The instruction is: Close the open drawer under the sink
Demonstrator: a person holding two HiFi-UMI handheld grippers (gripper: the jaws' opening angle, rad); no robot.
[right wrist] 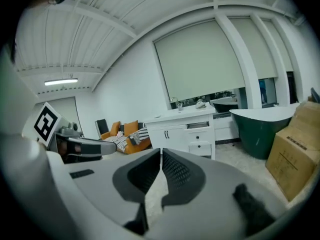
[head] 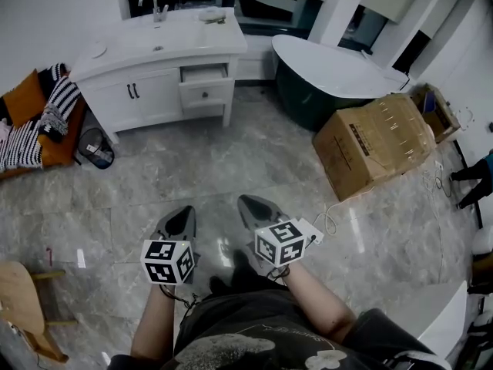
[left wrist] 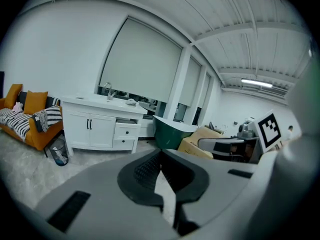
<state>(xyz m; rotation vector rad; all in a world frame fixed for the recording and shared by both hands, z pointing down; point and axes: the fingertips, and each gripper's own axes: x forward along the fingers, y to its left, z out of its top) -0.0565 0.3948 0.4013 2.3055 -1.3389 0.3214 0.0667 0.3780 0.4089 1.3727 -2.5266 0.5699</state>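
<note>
Your grey left gripper (head: 180, 221) and grey right gripper (head: 256, 210) have jaws together, empty, because the pulled-out white vanity drawer (head: 205, 73) lies well apart ahead.

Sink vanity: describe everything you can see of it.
The sink vanity is a white cabinet, painted wood by the look, standing on short legs on the grey marbled floor, back to the wall. Its white top carries a faucet and a few small items near the right end. Under it, in the head view, two doors with dark handles sit at left and two drawers at right: the top drawer is pulled partly out, the lower drawer is shut.
</note>
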